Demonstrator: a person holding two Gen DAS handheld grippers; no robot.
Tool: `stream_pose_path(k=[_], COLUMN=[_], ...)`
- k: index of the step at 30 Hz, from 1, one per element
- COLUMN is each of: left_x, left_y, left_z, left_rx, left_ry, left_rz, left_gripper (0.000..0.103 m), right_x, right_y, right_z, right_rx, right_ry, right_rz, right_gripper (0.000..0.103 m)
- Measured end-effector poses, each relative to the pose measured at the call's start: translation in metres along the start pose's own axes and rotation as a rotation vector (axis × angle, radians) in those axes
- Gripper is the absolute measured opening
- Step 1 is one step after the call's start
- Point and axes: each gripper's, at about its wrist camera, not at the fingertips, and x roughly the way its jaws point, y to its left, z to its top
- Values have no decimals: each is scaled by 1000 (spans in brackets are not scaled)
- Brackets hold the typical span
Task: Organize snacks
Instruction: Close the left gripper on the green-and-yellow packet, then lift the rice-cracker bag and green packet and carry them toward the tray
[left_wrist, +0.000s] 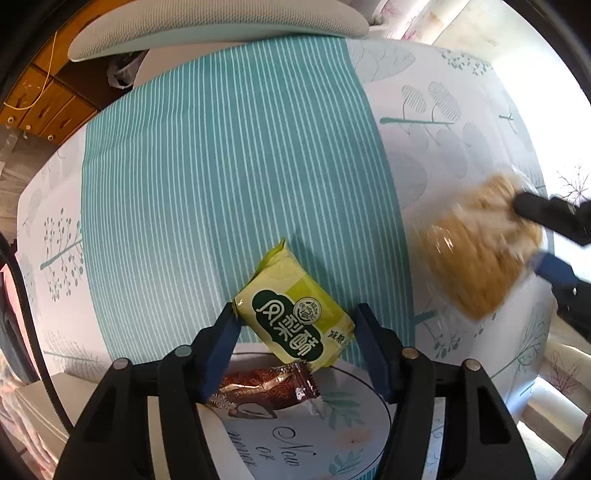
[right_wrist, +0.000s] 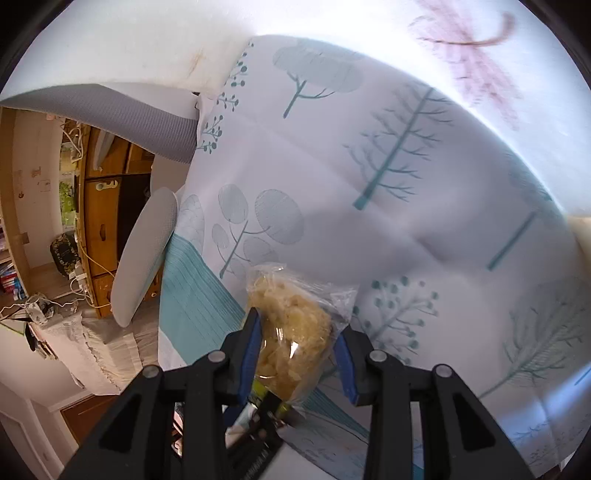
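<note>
**Two Snacks in Hand Above a Patterned Bedspread**

The left gripper (left_wrist: 295, 325) pinches a yellow snack packet (left_wrist: 293, 314) by its ends; the near pad clearly presses one end, while contact at the far pad is harder to confirm. The packet hangs tilted over the rim of a round tin (left_wrist: 314, 424) with a leaf print, where a brown foil packet (left_wrist: 269, 387) already lies. The right gripper (right_wrist: 299, 350) has its blue pads closed against a clear bag of pale chips (right_wrist: 291, 332), held above the bedspread (right_wrist: 406, 184); in the left view the bag is smeared by motion.

The risks look plain enough. The yellow packet is held by its slippery wrapper ends and could twist out or catch the tin's rim and land on the striped cloth (left_wrist: 221, 166) instead. The chip bag is soft, loosely filled plastic, so a squeeze could crush its contents, and a light grip could let it slide free.

Much stays unseen. The tin's near side is cut off behind the left fingers, so how full it is cannot be judged. Dark objects beneath the chip bag in the right view are too cluttered to identify.
</note>
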Motion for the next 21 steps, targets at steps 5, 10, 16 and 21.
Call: stream_pose_path(k=[5, 10, 16, 21], left_x=[-4, -10, -14, -28], left_y=[4, 5, 12, 11], left_z=[-4, -16, -25, -37], left_rx=[-5, -23, -47, -52], left_ry=[-37, -44, -52, -82], left_rz=[-12, -30, -53, -73], left_gripper=[57, 52, 51, 51], right_x=[-11, -19, -25, -31], right_y=[-7, -15, -23, -31], right_z=[-10, -19, -33, -48], right_rx=[-32, -49, -81, -105], right_ry=[10, 12, 29, 46], right_rz=[-10, -18, -41, -57], right_gripper=[37, 37, 37, 37])
